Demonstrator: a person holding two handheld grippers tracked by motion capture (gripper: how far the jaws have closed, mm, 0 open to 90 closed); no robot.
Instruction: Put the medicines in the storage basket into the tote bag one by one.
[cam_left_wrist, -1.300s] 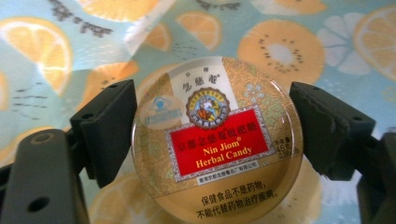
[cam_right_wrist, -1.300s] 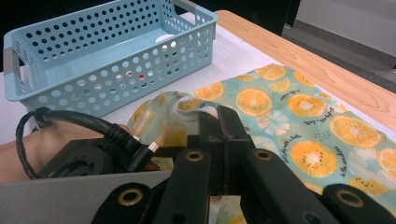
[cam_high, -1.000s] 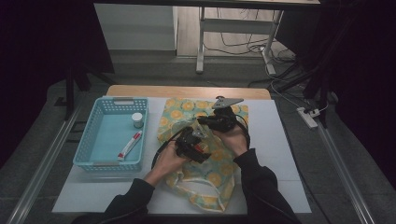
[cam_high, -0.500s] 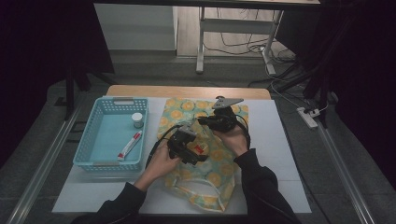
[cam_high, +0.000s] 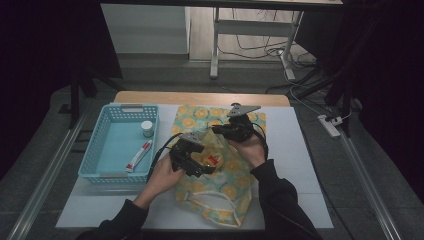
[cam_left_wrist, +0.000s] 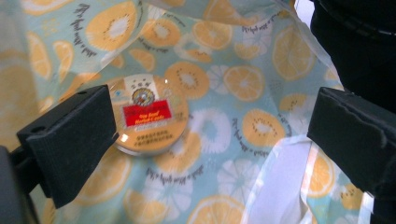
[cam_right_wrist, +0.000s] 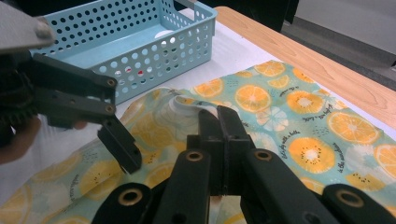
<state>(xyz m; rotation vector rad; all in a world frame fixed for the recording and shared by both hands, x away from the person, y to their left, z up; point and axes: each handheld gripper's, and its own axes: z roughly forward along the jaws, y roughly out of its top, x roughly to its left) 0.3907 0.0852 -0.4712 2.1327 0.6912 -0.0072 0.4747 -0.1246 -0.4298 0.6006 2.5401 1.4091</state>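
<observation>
A cloth bag (cam_high: 235, 172) printed with orange slices lies on the white mat. A round gold tin (cam_left_wrist: 149, 114) with a red label rests in the bag's mouth, also seen as the tin (cam_high: 214, 160) from above. My left gripper (cam_left_wrist: 210, 135) hovers just over it; its jaws have just been opening and now stand wide, touching nothing. From above, the left gripper (cam_high: 196, 167) is at the bag's left side. My right gripper (cam_right_wrist: 218, 112) is shut, pinching the bag's (cam_right_wrist: 299, 121) upper rim and holding it lifted; from above the right gripper (cam_high: 218, 130) sits near the bag's top.
A light blue perforated basket (cam_high: 132, 107) stands left of the bag, holding a red and white tube (cam_high: 138, 155) and a small white jar (cam_high: 147, 128). The basket's wall (cam_right_wrist: 154, 46) is close behind the left gripper. A wooden table edge (cam_high: 200, 97) runs along the back.
My left gripper has drawn back toward the left and lifted a little, its jaws wider; the tin now lies free in the bag. The right gripper has held still.
</observation>
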